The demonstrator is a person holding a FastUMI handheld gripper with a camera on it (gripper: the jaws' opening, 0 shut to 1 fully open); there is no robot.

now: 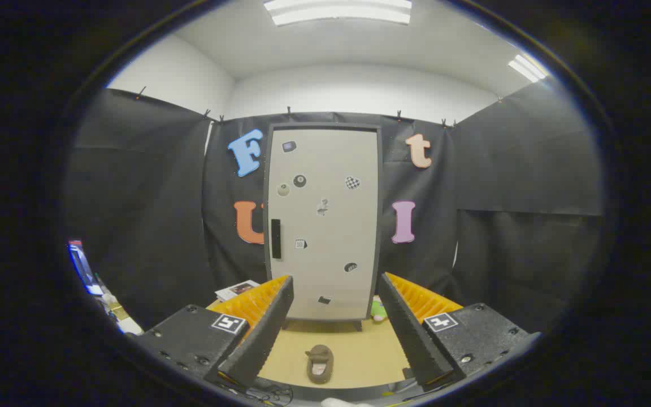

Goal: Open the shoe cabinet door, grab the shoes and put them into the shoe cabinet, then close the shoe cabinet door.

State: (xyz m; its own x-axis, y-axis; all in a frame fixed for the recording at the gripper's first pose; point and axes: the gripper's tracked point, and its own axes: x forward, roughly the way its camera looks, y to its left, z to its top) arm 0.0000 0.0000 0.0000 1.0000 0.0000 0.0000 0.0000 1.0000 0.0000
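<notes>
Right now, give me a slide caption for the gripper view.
Open gripper faces closed shoe cabinet; a slipper lies on the floor between its jaws.

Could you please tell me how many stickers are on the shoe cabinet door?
8 on the shoe cabinet door: one top-left, three in a row below, one mid-door, one beside the handle, two lower right. The open gripper hides none.

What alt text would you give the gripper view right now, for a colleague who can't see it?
The gripper is open and holds nothing, aimed at a closed shoe cabinet that stands against the booth wall, its dark handle near the door's left edge. A brown slipper lies on the tan floor between the fingers, short of the cabinet.
</notes>
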